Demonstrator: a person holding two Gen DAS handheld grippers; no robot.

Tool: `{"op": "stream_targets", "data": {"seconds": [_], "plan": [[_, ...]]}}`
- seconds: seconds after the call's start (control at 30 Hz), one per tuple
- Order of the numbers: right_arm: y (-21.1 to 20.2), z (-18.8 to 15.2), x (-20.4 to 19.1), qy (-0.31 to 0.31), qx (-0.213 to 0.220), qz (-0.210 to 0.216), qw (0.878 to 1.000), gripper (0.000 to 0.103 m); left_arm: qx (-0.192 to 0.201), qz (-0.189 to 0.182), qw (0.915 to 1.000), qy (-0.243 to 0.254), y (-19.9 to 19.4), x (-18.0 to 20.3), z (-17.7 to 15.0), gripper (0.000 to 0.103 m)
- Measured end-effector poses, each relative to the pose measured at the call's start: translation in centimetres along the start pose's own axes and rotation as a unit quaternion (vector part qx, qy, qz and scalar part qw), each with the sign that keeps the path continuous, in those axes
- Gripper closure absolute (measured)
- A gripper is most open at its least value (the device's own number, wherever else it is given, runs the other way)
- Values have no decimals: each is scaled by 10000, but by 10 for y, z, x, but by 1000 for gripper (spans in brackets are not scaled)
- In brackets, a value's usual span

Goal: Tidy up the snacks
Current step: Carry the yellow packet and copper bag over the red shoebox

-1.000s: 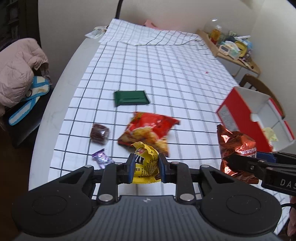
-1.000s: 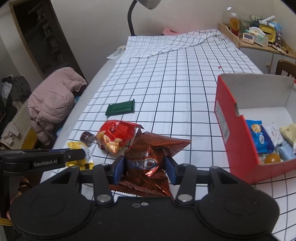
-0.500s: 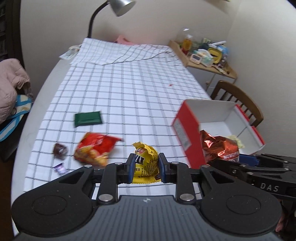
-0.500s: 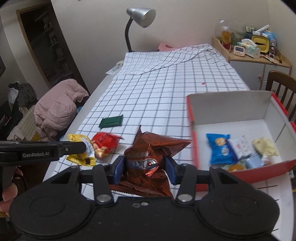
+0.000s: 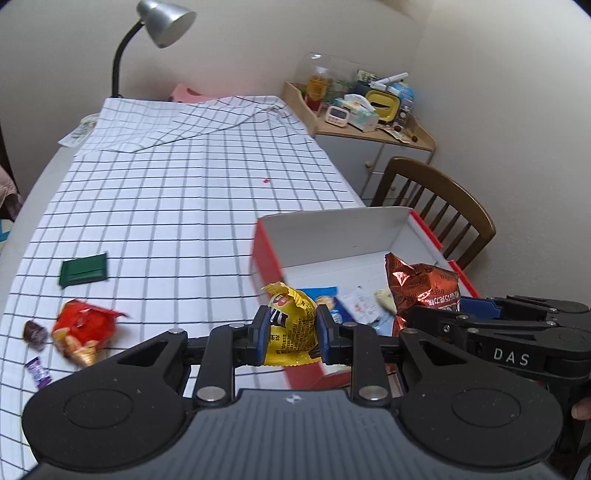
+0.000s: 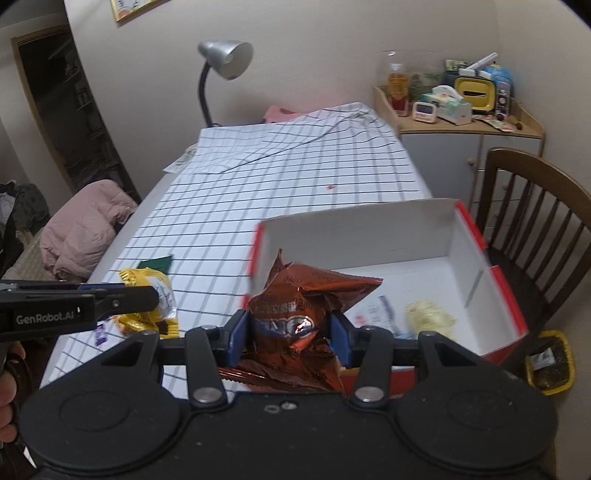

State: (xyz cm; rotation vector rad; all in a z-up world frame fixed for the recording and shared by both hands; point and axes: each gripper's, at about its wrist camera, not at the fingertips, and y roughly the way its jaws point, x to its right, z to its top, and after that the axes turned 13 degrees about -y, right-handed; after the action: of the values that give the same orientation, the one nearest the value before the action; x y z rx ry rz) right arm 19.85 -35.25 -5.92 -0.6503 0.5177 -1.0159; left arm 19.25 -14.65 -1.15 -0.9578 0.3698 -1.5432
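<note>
Left gripper (image 5: 290,328) clamped yellow snack pack (image 5: 291,321), right gripper (image 6: 288,336) clamped copper Oreo bag (image 6: 299,314), both w/ red box (image 6: 506,314) just ahead of jaws, a few snacks already inside; red chip bag (image 5: 83,330), green packet (image 5: 83,269) & 2 candies left of jaws weren't yet boxed.

A tabletop (image 5: 37,192) under a white checked cloth (image 5: 192,192) bears a red box (image 5: 269,258) at the near right. To the left lie a green packet (image 5: 83,270), a red snack bag (image 5: 83,328), a dark brown sweet (image 5: 35,329) and a purple candy (image 5: 38,372), with a desk lamp (image 5: 162,22) at the far end.
</note>
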Motion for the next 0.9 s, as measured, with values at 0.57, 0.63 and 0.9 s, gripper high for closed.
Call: {"op": "stream_targets", "data": {"seconds": [0.57,0.63,0.9], "plan": [[40,8,77,-295,-254,40,9992,56,-444,157,9988,144,77,69,2,78],[50,9,82,-295,-340,67,9990,56,-518,204,9983,182,88,74,-1,78],[87,12,89,-453,-614,86,9970,56,-840,401,9954,206,126,78,-8,78]]}}
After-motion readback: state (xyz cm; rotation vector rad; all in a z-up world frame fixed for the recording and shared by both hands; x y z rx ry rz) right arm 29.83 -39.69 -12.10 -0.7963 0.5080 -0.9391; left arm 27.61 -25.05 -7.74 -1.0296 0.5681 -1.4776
